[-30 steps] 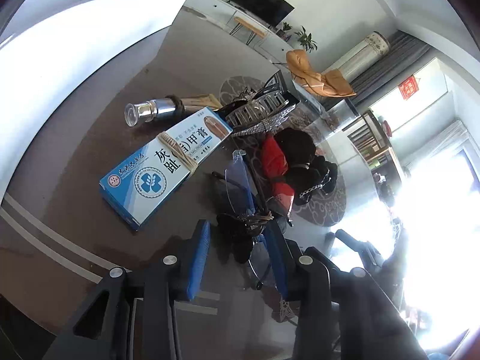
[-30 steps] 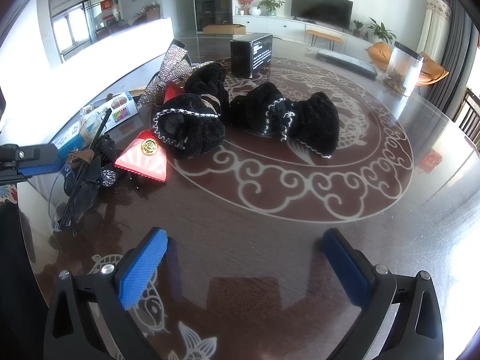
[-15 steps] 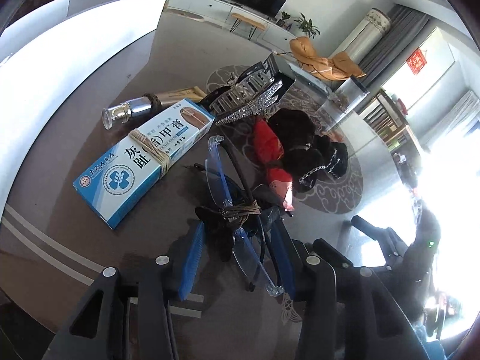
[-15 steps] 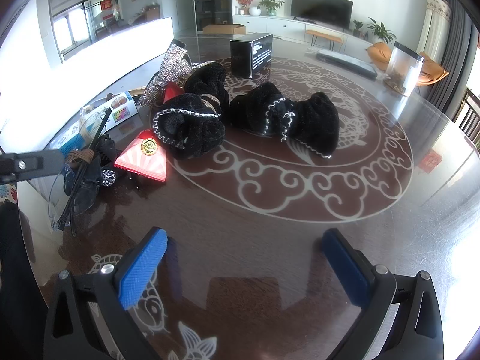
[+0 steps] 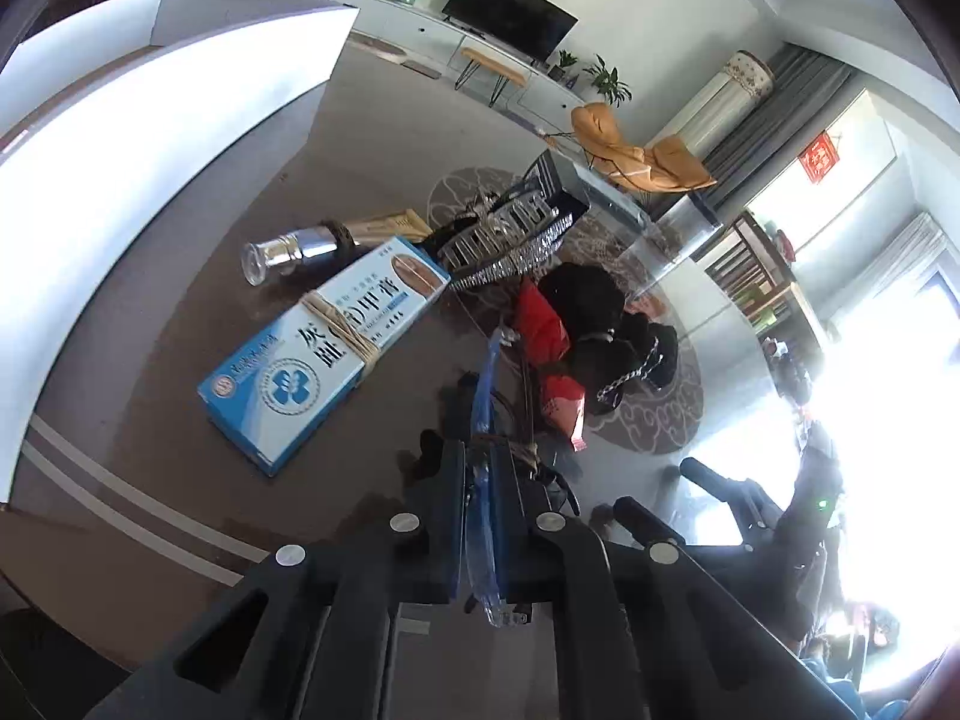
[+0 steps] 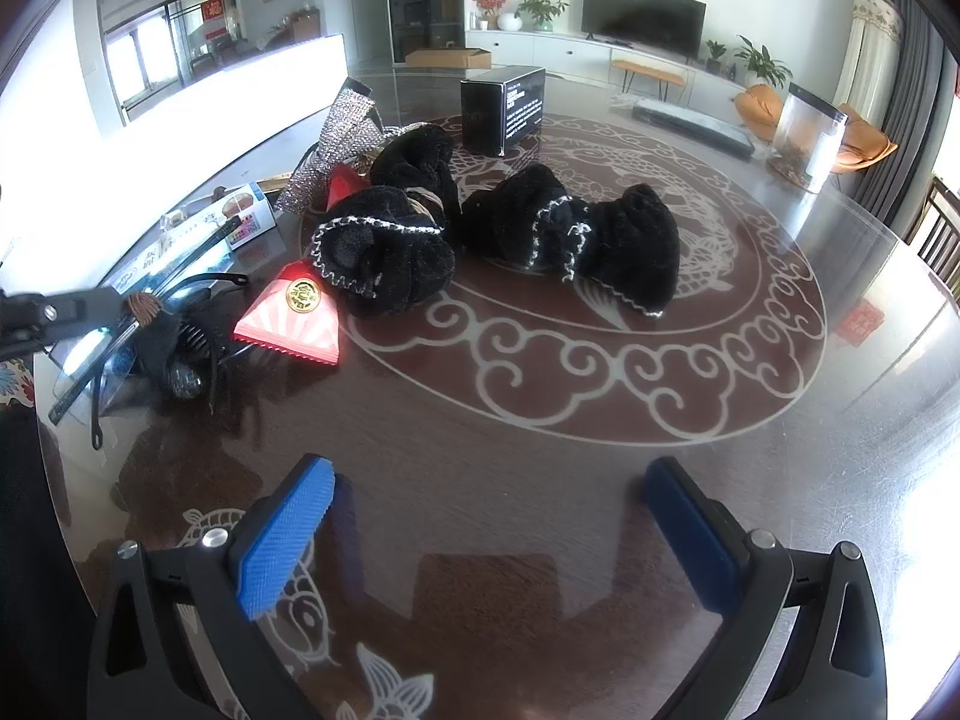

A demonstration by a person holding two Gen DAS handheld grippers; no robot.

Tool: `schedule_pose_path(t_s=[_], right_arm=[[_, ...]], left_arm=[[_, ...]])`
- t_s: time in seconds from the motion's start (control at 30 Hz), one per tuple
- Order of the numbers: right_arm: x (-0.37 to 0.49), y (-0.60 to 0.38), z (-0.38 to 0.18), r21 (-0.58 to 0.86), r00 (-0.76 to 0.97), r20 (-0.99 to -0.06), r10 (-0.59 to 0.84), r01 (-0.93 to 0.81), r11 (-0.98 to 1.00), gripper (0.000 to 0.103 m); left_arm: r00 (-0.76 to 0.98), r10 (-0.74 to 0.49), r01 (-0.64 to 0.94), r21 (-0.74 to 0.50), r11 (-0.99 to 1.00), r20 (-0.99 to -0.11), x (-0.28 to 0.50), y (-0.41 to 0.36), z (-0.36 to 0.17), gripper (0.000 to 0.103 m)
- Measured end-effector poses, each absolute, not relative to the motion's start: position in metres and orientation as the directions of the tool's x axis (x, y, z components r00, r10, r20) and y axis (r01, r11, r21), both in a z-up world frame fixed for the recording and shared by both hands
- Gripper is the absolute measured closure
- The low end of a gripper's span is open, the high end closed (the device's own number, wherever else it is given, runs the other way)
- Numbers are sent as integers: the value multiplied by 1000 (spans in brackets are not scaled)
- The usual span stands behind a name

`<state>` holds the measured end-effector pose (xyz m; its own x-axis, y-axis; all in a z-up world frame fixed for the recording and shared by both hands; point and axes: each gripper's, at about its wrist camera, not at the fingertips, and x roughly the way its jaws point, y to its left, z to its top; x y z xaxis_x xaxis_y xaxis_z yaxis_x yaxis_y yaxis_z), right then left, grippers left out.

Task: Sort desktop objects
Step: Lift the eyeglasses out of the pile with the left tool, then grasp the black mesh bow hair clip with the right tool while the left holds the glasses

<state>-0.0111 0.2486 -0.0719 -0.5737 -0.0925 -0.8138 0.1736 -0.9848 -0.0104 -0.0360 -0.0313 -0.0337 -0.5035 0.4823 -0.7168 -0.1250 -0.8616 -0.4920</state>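
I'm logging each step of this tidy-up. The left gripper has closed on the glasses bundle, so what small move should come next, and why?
Probably a short, straight lift. The left gripper is shut on the clear glasses, which are tied with a band to a dark hair clip and lie against the red pouch and beside the blue box. Rising first should clear those neighbours. The right gripper hangs open over bare table.

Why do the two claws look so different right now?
The left claw is squeezed shut on the glasses; the right claw stands wide open with nothing in it. The left one sits amid the clutter by the blue box; the right one hangs over bare table. Both have blue pads and black frames.
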Motion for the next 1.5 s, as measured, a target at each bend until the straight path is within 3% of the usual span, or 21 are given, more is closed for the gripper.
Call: schedule_pose_path(t_s=[0.27, 0.37, 0.4, 0.43, 0.5, 0.77, 0.8, 0.83, 0.87, 1.17, 1.23, 1.33, 1.5], right_arm=[[-11, 249, -72, -10, -574, -814, -92, 174, -985, 0], [-11, 249, -72, -10, -574, -814, -92, 173, -985, 0], [-11, 249, -72, -11, -574, -814, -92, 174, -985, 0], [-11, 249, -72, -10, -574, -814, -92, 174, -985, 0], [-11, 249, -72, -10, -574, -814, -92, 174, -985, 0], [-11, 249, -72, -10, -574, -814, -93, 174, -985, 0], [-11, 249, -72, -10, -574, -814, -93, 174, -985, 0], [-11, 249, -72, -10, -574, -814, -93, 174, -985, 0], [-11, 249, -72, -10, -574, -814, -93, 174, -985, 0], [-11, 249, -72, -5, -575, -813, -97, 174, -985, 0], [-7, 252, -65, 55, -601, -781, -170, 205, -977, 0], [5, 237, -54, 221, -570, -718, -399, 357, -908, 0], [-5, 161, -59, 191, -442, -766, -467, 536, -822, 0]], left_arm=[[-486, 438, -102, -449, -888, -756, -36, -54, -23, 95], [-464, 456, -130, -451, -883, -759, -37, -36, -21, 86], [-460, 448, -140, -436, -889, -766, -39, -25, -19, 76], [-459, 440, -152, -420, -895, -772, -42, -16, -19, 58], [-458, 407, -174, -369, -913, -790, -51, 4, -21, 40], [-410, 239, -197, -171, -965, -880, -84, 51, -45, 40], [-417, 246, -206, -173, -963, -875, -84, 52, -45, 46], [-428, 264, -209, -189, -960, -865, -84, 50, -44, 69], [-423, 271, -207, -199, -958, -864, -84, 48, -44, 80], [-530, 356, -168, -316, -934, -770, -59, -4, 5, 80], [-529, 369, -149, -344, -927, -764, -52, -22, 9, 80], [-518, 359, -124, -347, -930, -776, -47, -44, 7, 80], [-465, 360, -87, -363, -928, -809, -44, -66, -13, 80]])
